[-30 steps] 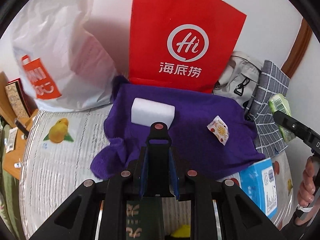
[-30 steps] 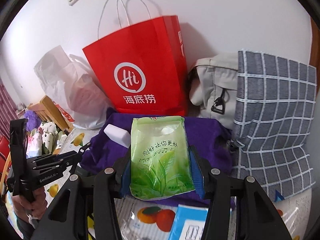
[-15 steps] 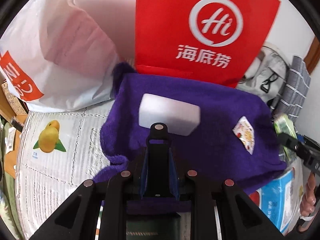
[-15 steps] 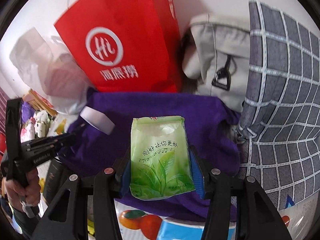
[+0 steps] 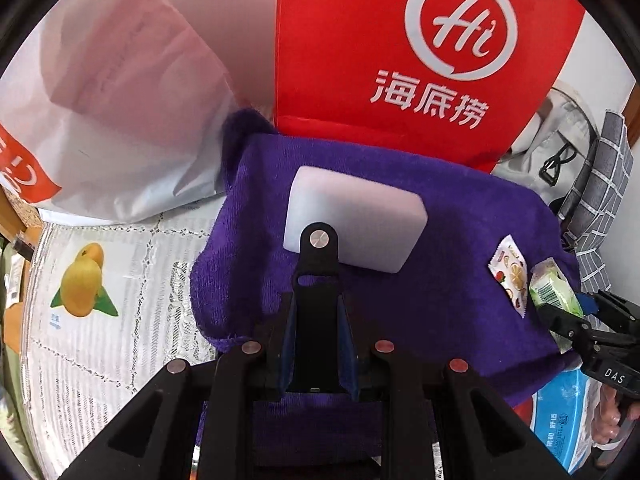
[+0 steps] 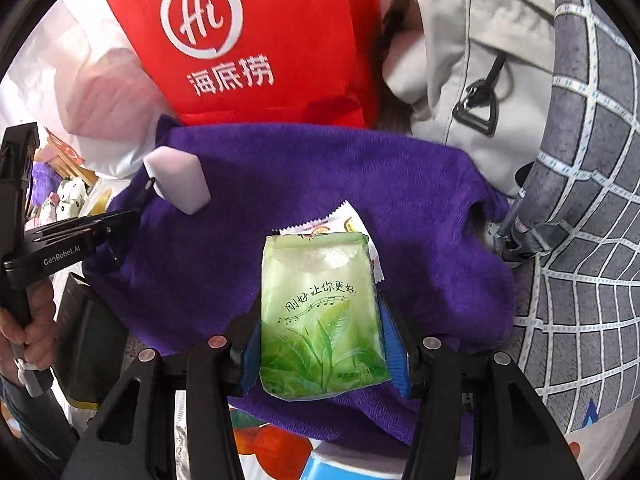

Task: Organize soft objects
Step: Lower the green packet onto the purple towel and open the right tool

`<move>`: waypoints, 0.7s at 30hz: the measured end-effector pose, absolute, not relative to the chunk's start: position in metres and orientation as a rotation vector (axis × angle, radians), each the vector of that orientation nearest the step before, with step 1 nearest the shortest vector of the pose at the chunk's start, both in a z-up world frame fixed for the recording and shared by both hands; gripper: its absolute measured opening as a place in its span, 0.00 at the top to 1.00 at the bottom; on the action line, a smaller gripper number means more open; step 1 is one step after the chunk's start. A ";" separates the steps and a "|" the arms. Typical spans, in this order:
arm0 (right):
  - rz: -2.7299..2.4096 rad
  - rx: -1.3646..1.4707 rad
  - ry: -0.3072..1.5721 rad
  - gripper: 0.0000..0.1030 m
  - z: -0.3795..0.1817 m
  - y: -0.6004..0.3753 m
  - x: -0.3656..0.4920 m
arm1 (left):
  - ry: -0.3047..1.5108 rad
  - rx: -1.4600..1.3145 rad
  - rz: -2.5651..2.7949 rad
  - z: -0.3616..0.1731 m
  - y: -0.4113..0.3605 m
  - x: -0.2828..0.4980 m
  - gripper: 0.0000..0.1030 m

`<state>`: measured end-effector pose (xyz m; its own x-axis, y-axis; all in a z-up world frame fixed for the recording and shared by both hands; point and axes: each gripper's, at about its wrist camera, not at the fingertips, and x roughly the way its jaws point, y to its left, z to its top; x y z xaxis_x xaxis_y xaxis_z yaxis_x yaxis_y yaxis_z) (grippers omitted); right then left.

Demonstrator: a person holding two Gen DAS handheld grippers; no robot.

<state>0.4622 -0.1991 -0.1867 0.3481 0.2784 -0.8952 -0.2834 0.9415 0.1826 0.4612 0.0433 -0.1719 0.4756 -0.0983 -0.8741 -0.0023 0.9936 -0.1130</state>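
Lying spread on white fruit-print table cover [image 5: 100, 344]: purple towel [image 5: 460, 300], with white sponge block [image 5: 356, 220] and small fruit-print sachet [image 5: 510, 276] resting on top; standing behind, red paper bag [image 5: 400, 48], white plastic bag [image 5: 112, 120], grey bag [image 6: 472, 60]

Hovering just before sponge block: left gripper [image 5: 316, 280], jaws clenched together, gripping nothing

Grasping green tissue pack [image 6: 320, 316] by sides over towel: right gripper [image 6: 320, 344], jaws about half apart
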 end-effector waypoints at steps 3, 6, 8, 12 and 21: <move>0.363 -0.006 1.182 0.50 -0.196 -0.199 0.463 | 1.084 -0.109 -0.059 -0.177 0.045 0.463 0.80; 0.372 0.005 1.194 0.49 -0.201 -0.198 0.466 | 1.103 -0.130 -0.065 -0.181 0.046 0.465 0.80; 0.369 0.001 1.196 0.49 -0.201 -0.197 0.466 | 1.103 -0.132 -0.073 -0.180 0.048 0.467 0.80; 0.370 -0.002 1.195 0.48 -0.201 -0.197 0.466 | 1.107 -0.132 -0.076 -0.178 0.048 0.467 0.80; 0.450 0.060 1.111 0.32 -0.171 -0.195 0.459 | 1.091 -0.119 -0.059 -0.161 0.052 0.462 0.50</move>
<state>0.4590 -0.1949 -0.1715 0.3636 0.3790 -0.8510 -0.3197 0.9088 0.2681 0.4618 0.0522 -0.1607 0.4612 -0.1065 -0.8809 -0.0106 0.9920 -0.1255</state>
